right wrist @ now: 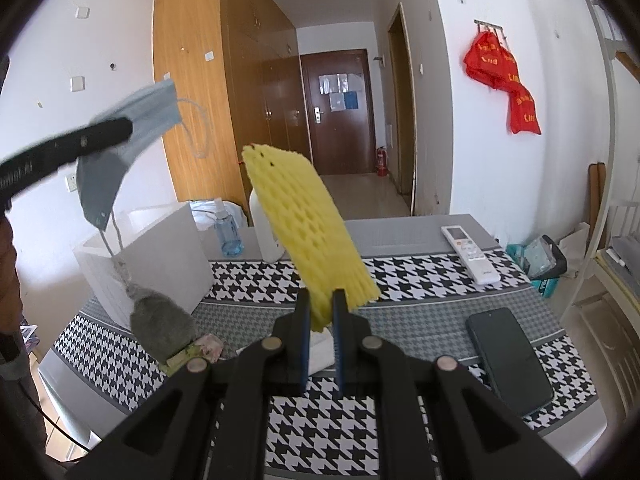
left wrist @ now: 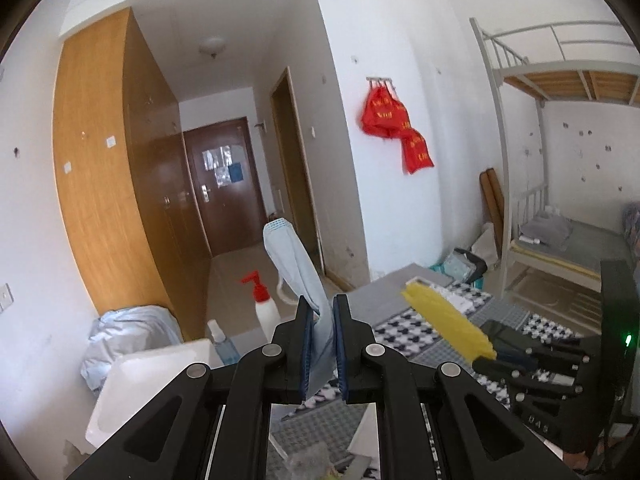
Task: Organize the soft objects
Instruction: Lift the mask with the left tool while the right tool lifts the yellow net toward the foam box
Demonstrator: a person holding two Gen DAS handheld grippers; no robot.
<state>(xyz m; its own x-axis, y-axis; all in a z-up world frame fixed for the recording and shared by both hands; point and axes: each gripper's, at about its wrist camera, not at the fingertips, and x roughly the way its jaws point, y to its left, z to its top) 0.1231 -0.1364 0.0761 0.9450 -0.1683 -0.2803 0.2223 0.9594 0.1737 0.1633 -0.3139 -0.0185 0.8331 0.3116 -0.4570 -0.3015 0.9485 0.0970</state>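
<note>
1. Left gripper: black two-finger claw with blue pads, jaws drawn narrow and clamped on a pale blue pleated face mask. The mask rises from between the pads and leans up and to the left, well above the table.

2. In the right wrist view the left gripper enters from the left edge as a black bar angled upward. The face mask drapes over its tip, with its white ear loops hanging free beside and below it.

3. Right gripper: the same black claw, jaws narrow and pinching the lower end of a yellow foam mesh sleeve. The sleeve stands up from the pads, tilted back and to the left, off the table surface.

4. In the left wrist view the right gripper lies to the right, pointing left, with the yellow sleeve projecting from it.

5. Below both claws: a table covered by a black-and-white houndstooth cloth.

6. On the cloth: a white rectangular box at left, a grey fuzzy pouch just before it, a blue-liquid spray bottle, a white remote control and a dark smartphone.
</note>
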